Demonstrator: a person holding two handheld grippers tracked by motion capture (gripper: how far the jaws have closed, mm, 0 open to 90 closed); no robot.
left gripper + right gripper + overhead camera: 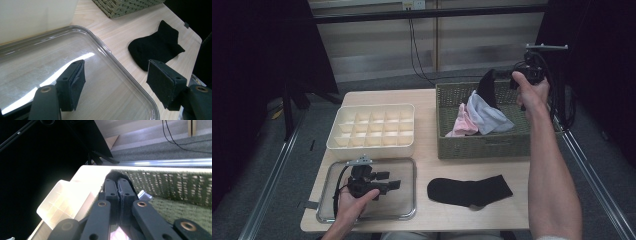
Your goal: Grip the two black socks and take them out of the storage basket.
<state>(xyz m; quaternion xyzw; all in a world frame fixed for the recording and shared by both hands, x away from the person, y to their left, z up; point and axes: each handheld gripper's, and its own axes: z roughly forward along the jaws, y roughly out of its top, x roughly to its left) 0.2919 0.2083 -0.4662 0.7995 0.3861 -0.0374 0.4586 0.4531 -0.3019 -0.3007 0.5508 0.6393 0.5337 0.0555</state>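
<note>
above woven basket [472, 145], limp black sock [487, 86]

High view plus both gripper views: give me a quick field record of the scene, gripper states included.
right gripper: shut on a black sock, held above the basket
left gripper: open, nothing between its jaws, over the clear plastic tray
olive woven basket: holds a pink cloth and a pale blue-white cloth
second black sock: lies flat on the light wooden table, right of the tray
cream divided organiser box: compartments look empty
</note>
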